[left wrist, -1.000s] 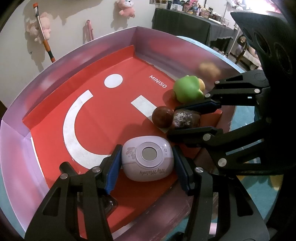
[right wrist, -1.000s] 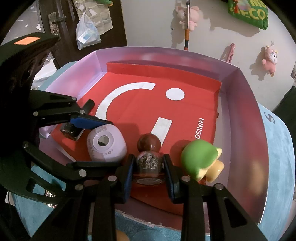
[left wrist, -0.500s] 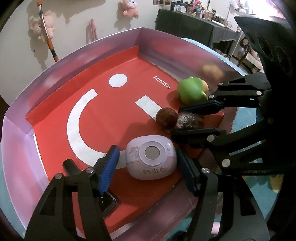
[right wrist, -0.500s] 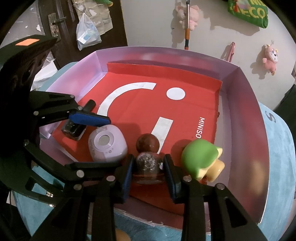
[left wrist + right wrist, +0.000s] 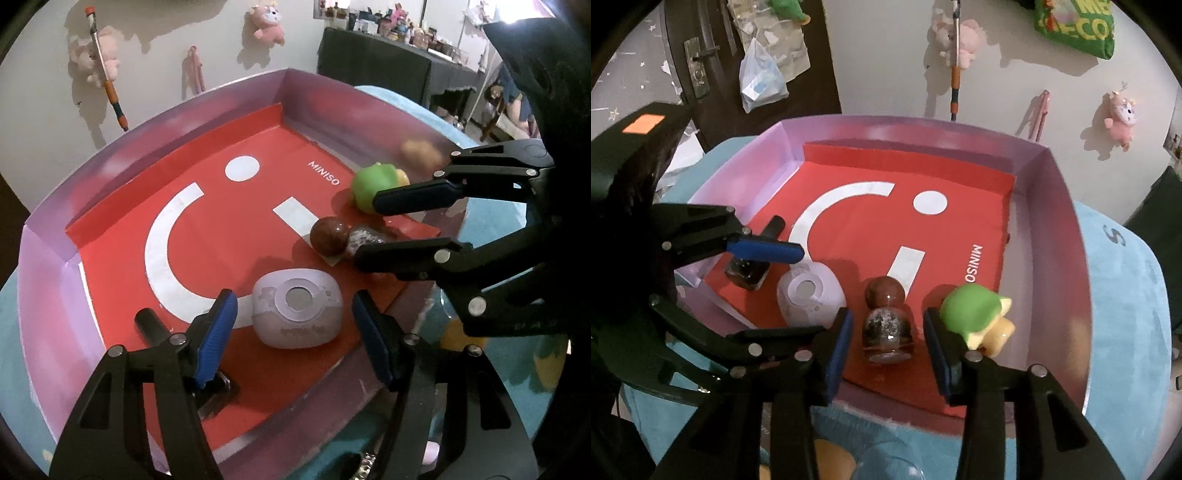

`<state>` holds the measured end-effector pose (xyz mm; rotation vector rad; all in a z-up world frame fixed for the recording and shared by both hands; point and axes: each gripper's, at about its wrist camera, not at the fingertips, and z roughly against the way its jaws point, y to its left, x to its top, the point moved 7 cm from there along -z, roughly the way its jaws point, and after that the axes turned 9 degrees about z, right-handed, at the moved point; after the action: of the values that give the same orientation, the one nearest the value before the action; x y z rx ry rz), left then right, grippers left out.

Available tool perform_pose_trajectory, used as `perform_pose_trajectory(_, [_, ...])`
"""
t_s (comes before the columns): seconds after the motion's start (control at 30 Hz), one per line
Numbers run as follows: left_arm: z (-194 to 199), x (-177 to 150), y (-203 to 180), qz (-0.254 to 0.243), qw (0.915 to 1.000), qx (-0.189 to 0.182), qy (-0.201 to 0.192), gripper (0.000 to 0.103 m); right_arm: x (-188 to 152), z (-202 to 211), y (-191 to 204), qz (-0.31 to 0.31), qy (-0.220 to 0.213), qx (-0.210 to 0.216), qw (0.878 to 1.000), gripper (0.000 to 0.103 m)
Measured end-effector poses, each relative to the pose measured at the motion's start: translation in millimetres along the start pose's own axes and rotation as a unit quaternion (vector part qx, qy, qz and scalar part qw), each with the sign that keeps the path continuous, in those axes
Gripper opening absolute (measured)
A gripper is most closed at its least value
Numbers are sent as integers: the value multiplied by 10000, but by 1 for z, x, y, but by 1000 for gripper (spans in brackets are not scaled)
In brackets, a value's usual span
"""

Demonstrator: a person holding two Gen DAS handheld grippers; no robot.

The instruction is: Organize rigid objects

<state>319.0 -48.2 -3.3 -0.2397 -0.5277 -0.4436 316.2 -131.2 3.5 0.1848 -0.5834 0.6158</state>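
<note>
A pink-walled box (image 5: 48, 236) with a red Miniso liner holds the objects. A lilac rounded case (image 5: 297, 308) lies between the spread fingers of my left gripper (image 5: 291, 334), which is open and clear of it. A glitter bottle with a brown ball cap (image 5: 886, 321) lies between the spread fingers of my right gripper (image 5: 888, 349), also open. A green turtle toy (image 5: 977, 314) sits to its right. A dark bottle with a black cap (image 5: 753, 258) lies at the left, under the left gripper's finger (image 5: 764, 249).
The box stands on a light blue cloth (image 5: 1126, 332). The far part of the red liner (image 5: 229, 206) is bare. Plush toys and a pen hang on the wall (image 5: 997, 74) behind. A dark door (image 5: 713, 55) is at the left.
Both grippers have opened and let go: the left off the lilac case, the right off the glitter bottle. Both have drawn back slightly toward the box's near edge.
</note>
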Motion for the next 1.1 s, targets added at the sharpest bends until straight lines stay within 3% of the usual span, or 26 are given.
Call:
perform_pose_trajectory(0.17, [20, -2, -3, 156, 9996, 62, -226, 65, 0, 24, -3, -160, -188, -126, 9996, 43])
perform_pose_trajectory(0.43, [67, -12, -23, 532, 9954, 24, -796, 65, -7, 96, -2, -362, -818, -373, 9953, 55])
perform_pose_trajectory(0.5, [84, -14, -26, 669, 9922, 72, -1052, 74, -12, 118, 2, -399, -1013, -464, 9930, 60])
perform_pose_trajectory(0.57, [105, -19, -28, 883, 9859, 174, -1412, 88, -18, 134, 7, -412, -1169, -514, 9910, 63])
perform_pose_trajectory(0.73, [150, -40, -36, 1223, 9679, 491, -2139, 94, -36, 163, 22, -423, -1457, -606, 9866, 71])
perform_pose_trajectory(0.9, [188, -71, -46, 1411, 9437, 943, -2838, 98, -60, 180, 44, -368, -1648, -776, 9826, 80])
perform_pose_trajectory(1.1, [204, -106, -53, 1809, 9275, 945, -3130, 100, -90, 178, 68, -310, -1669, -1026, 9801, 88])
